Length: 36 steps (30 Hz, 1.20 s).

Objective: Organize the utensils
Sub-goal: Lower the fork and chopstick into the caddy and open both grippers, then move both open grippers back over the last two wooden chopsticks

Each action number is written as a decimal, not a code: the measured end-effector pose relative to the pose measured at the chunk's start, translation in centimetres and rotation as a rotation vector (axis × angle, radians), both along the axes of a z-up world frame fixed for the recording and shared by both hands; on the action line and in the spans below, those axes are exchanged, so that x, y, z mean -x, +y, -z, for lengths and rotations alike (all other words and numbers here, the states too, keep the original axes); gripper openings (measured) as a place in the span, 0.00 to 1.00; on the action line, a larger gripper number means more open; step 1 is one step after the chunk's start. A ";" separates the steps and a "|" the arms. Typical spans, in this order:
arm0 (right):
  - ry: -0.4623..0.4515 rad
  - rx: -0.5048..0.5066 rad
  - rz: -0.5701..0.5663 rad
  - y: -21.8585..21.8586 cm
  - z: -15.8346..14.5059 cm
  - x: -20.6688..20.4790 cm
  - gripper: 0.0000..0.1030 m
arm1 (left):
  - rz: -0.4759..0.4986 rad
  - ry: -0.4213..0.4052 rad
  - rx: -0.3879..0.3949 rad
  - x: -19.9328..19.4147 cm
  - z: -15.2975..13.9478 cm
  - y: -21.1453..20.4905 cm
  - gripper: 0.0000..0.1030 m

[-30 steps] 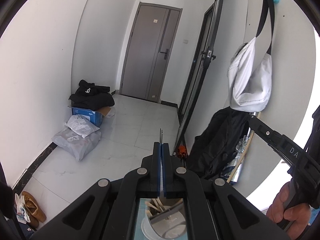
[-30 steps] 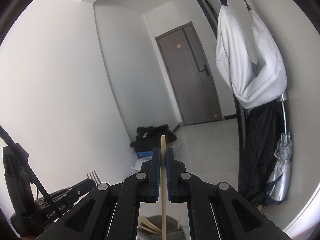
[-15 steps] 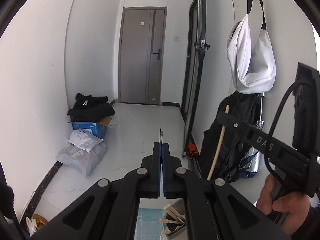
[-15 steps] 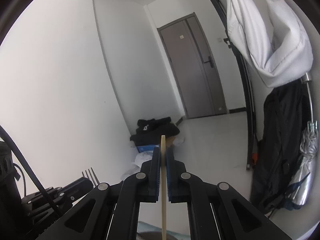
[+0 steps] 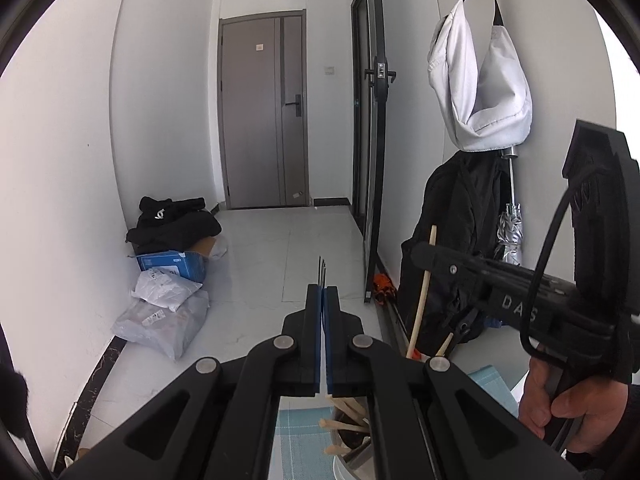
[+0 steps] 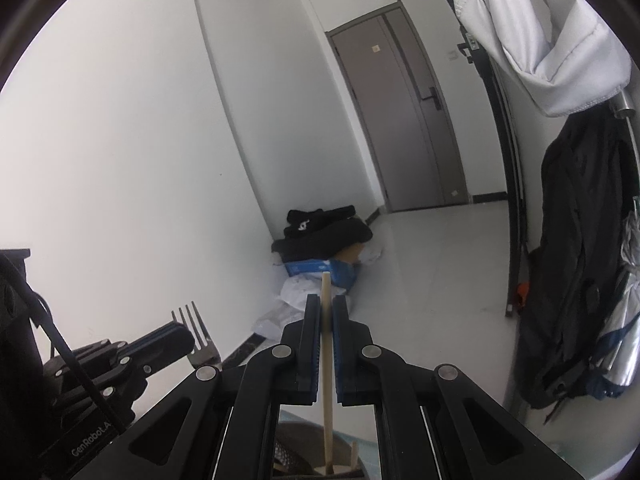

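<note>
Both tools were mid-delivery. The right gripper (image 6: 326, 312) was clamped on a wooden chopstick (image 6: 327, 344), its lower end down in the holder (image 6: 296, 446) below. The left gripper (image 5: 323, 300) pinched a fork (image 6: 196, 334) (only its tines showed). Next, I judged, each utensil needed lowering into its compartment before the jaws let go.

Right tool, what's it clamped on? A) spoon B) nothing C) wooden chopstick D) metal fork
C: the right tool is shut on a wooden chopstick standing upright between its pads; the fork is in the left tool.
</note>
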State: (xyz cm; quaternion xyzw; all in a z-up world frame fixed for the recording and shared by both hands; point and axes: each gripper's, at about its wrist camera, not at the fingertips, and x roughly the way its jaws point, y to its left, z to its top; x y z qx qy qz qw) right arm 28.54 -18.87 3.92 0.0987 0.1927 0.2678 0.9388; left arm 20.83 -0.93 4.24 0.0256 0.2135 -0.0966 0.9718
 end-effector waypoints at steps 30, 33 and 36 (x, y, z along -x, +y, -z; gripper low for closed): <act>0.073 0.082 0.005 -4.1 -0.5 7.9 0.42 | -0.049 0.140 0.159 4.3 -1.4 1.2 0.43; 0.052 0.078 0.022 -4.4 -1.2 10.1 0.48 | -0.071 0.129 0.165 5.7 -2.2 1.2 0.59; 0.033 0.078 0.030 -4.4 -2.0 12.2 0.54 | -0.086 0.114 0.173 7.4 -3.0 1.0 0.72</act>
